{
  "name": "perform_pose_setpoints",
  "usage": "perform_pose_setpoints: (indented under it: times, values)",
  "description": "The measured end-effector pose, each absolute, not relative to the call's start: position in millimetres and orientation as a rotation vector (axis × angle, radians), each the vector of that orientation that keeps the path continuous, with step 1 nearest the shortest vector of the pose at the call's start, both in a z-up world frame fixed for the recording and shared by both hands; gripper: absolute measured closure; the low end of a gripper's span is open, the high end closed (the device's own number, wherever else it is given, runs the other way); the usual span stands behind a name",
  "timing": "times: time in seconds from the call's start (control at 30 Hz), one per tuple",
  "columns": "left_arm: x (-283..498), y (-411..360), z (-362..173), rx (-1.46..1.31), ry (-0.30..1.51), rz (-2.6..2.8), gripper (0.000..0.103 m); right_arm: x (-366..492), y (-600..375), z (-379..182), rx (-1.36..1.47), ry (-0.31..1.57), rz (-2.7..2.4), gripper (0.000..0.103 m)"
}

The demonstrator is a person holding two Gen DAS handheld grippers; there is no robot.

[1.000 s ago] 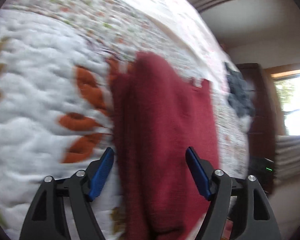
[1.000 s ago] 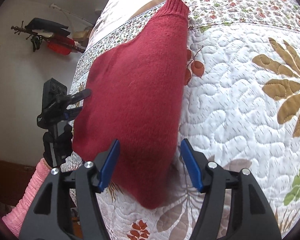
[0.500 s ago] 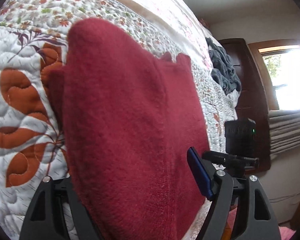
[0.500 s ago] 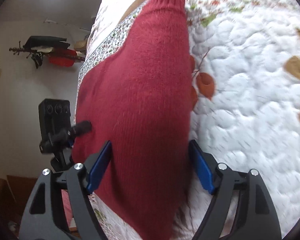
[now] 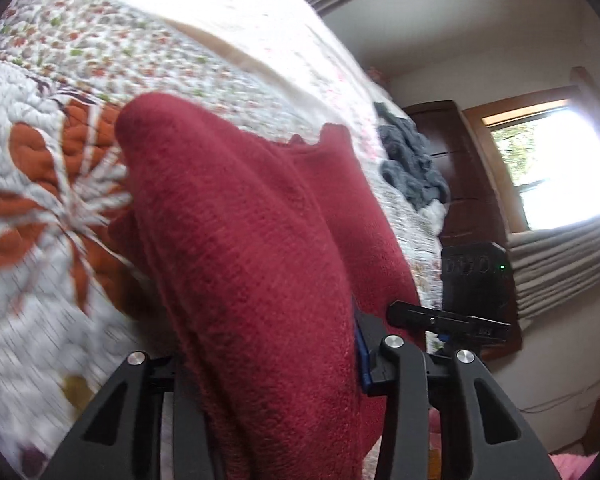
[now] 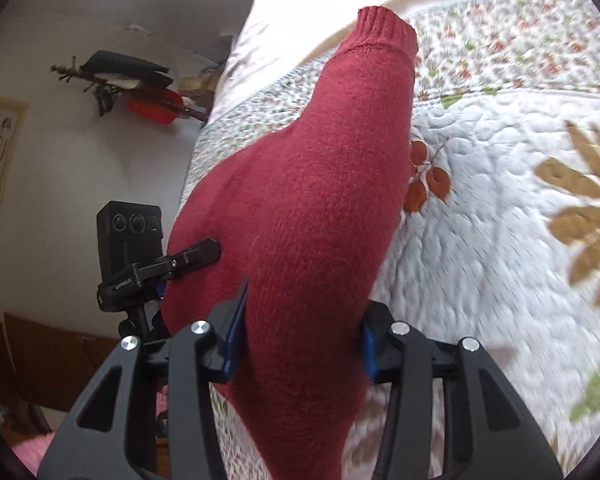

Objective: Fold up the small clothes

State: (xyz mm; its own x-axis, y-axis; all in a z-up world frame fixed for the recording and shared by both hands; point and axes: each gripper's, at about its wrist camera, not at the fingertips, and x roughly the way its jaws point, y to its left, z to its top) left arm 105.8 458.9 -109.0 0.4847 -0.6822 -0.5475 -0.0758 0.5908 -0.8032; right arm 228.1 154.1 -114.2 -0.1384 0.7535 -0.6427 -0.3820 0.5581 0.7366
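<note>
I have the red sweater (image 6: pixel 312 216) lying on the quilted bed (image 6: pixel 500 240), its near part bulging up between the fingers of both claws. It is a thick, fuzzy knit. Only my right wrist view shows the ribbed cuff (image 6: pixel 386 26) at the far end, lying on the flowered border of the quilt; only my left wrist view shows the folded layers and a scalloped edge (image 5: pixel 320 140) farther back.

The right claw (image 6: pixel 300 336) has its blue pads pressed into the knit from both sides, so it is pinching the sweater. The left claw (image 5: pixel 268 360) is mostly buried: one blue pad (image 5: pixel 362 356) touches the cloth, the other finger is hidden under it, so I cannot tell whether it grips.

The quilt is white, puffy with stitched swirls, printed with orange and tan leaves. The left view also shows a grey garment (image 5: pixel 412 168) well beyond the sweater and a bright window (image 5: pixel 556 168). The right view shows the other rig's black camera (image 6: pixel 130 240) beside the sweater.
</note>
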Motion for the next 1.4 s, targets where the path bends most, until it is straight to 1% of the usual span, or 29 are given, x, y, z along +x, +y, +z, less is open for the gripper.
perform_pose_setpoints:
  times: [0.23, 0.43, 0.63, 0.9, 1.0, 1.13, 1.27, 1.3, 1.33, 1.37, 1.4]
  values:
    - [50, 399, -60, -0.841, 0.985, -0.492, 0.062, 193, 81, -79, 0.341, 1.356, 1.058, 0.059]
    - [5, 347, -49, -0.797, 1.000, -0.500, 0.062, 156, 30, -74, 0.297, 1.356, 1.040, 0.059]
    - [-31, 325, -64, -0.763, 1.040, -0.467, 0.062, 124, 4, -97, 0.277, 1.369, 0.992, 0.059]
    - [-68, 308, -120, -0.741, 1.134, -0.383, 0.062, 105, -2, -156, 0.194, 1.438, 0.859, 0.058]
    - [-74, 307, -132, -0.721, 1.142, -0.369, 0.061, 102, -9, -176, 0.202, 1.451, 0.831, 0.055]
    - [-75, 307, -141, -0.712, 1.154, -0.346, 0.057, 100, -11, -187, 0.185, 1.439, 0.805, 0.052]
    - [-75, 308, -150, -0.714, 1.169, -0.317, 0.047, 102, -8, -196, 0.198, 1.459, 0.783, 0.045]
    - [-75, 308, -149, -0.716, 1.173, -0.311, 0.046, 103, -9, -195, 0.210, 1.461, 0.779, 0.044]
    - [-76, 308, -149, -0.717, 1.176, -0.309, 0.045, 105, -11, -194, 0.216, 1.460, 0.776, 0.040]
    - [-76, 308, -146, -0.714, 1.185, -0.302, 0.043, 104, -14, -191, 0.217, 1.456, 0.766, 0.032]
    - [-78, 309, -143, -0.706, 1.191, -0.296, 0.043, 102, -16, -188, 0.211, 1.453, 0.759, 0.029]
